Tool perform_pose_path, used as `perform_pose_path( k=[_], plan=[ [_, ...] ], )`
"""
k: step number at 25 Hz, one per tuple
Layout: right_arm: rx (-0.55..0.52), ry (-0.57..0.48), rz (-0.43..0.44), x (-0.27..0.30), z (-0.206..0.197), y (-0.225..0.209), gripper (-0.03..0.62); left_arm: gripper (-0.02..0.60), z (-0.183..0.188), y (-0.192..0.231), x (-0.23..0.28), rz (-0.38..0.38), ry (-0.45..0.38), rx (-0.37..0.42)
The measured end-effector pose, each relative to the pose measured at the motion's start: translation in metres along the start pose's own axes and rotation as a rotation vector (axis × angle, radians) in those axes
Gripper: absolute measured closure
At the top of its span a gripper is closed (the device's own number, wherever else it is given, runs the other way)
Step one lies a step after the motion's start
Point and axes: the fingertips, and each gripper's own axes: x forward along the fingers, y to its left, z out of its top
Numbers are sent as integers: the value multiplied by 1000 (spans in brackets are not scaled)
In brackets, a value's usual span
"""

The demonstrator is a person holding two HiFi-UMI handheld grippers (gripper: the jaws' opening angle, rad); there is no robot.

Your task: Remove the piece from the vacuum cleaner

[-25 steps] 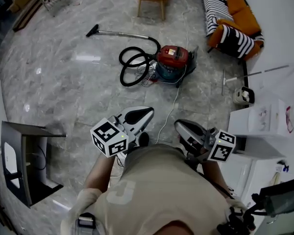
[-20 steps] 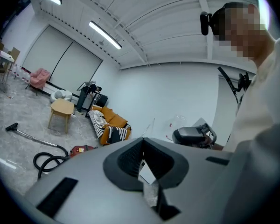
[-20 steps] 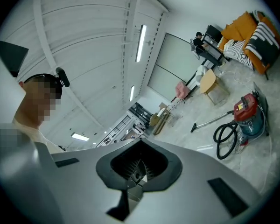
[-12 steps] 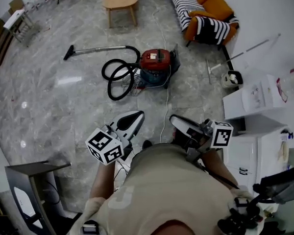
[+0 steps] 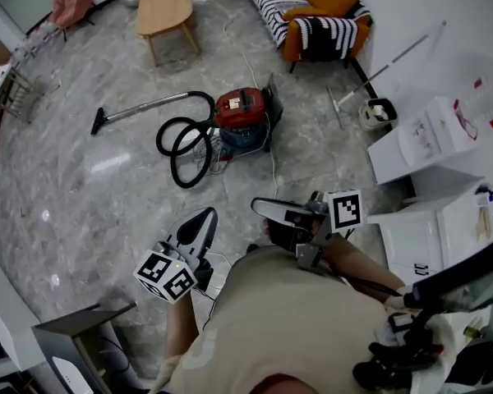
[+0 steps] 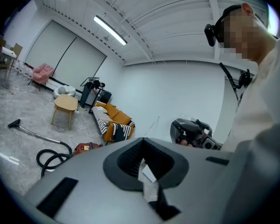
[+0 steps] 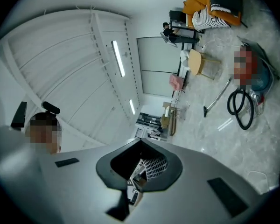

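Both jaw pairs are closed and empty on the left gripper [image 5: 197,224] and right gripper [image 5: 263,208]. Well apart from them, the vacuum cleaner [image 5: 241,115] stands on the floor [image 5: 82,187], toward its far edge near the sofa [image 5: 312,15].

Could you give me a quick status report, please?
Left gripper shut, empty; right gripper shut, empty. Vacuum cleaner on floor ahead, untouched. White cable lies on the floor between.

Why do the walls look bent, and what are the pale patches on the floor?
Head view: the wide lens bows the room; the glossy floor throws pale glare left of the vacuum cleaner. Left gripper view: fisheye curves the light strips, corners go dark. Right gripper view: same bending, room rolled sideways.
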Motion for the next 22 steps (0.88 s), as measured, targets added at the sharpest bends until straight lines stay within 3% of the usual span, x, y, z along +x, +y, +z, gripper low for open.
perform_pose_path(
  k=[3,9,15,22],
  plan=[
    [61,-55,66,-10,29,-3,592,577,12,7,20,27,8,5],
    [53,-82,63,-44,98,-19,592,577,23,0,101,21,37,17],
    [93,-108,56,-85,164,-40,592,577,39,-16,195,-8,97,85],
    [142,-128,70,-130,230,-50,592,577,43,-24,271,12,132,76]
  ],
)
